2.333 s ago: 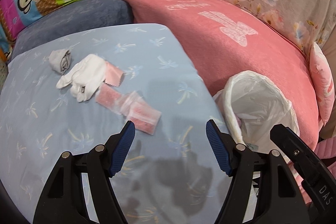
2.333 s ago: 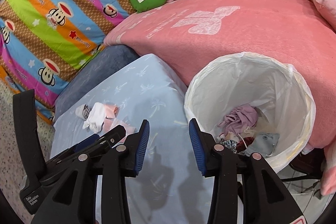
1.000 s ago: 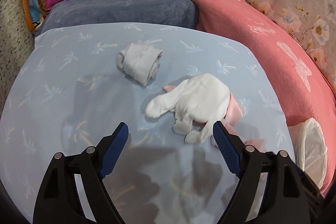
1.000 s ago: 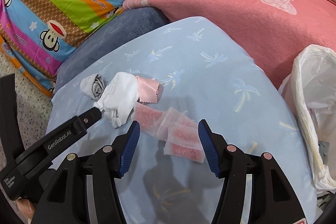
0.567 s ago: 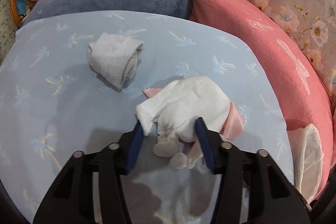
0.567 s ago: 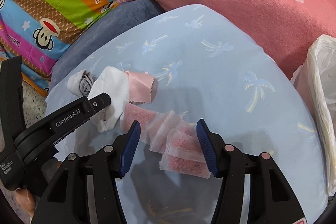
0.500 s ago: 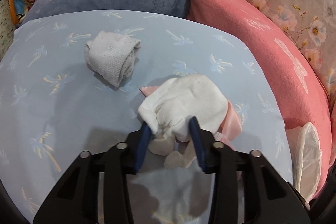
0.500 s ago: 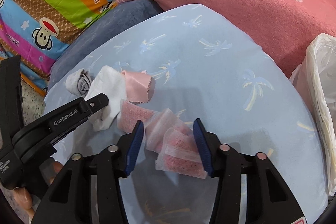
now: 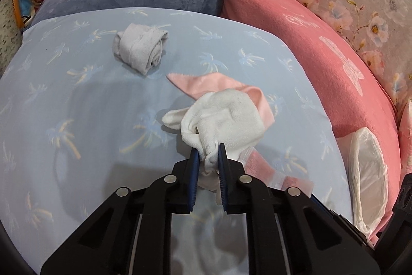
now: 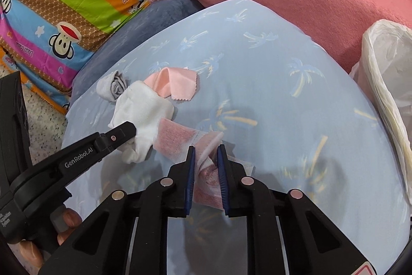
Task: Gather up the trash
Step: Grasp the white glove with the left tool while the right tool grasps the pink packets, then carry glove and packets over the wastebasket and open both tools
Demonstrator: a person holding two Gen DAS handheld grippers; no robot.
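The left gripper (image 9: 208,152) has just been closing, and its blue pads now pinch a bunched fold of the white sock (image 9: 226,123); the pinched end is crumpled between the pads and partly hidden behind them. The rest of the sock spreads forward from the tips, lying over a pink cloth (image 9: 206,84) whose far corner pokes out beyond it. Further ahead and to the left of that tool sits a rolled grey sock (image 9: 140,50), apart from the others.

The right gripper (image 10: 205,153) has also just been closing and is narrowed onto the clear packets with pink filling (image 10: 177,135). The strip is squeezed between its pads, one end trailing forward-left toward the white sock, the other tucked under the jaws and cut off from sight. How many packets make up the strip is hard to tell.

Everything rests on the pale blue palm-print cushion (image 10: 270,74). Off to the right of both tools stands the bin with a white liner (image 10: 386,84), only its near rim showing, its inside hidden.
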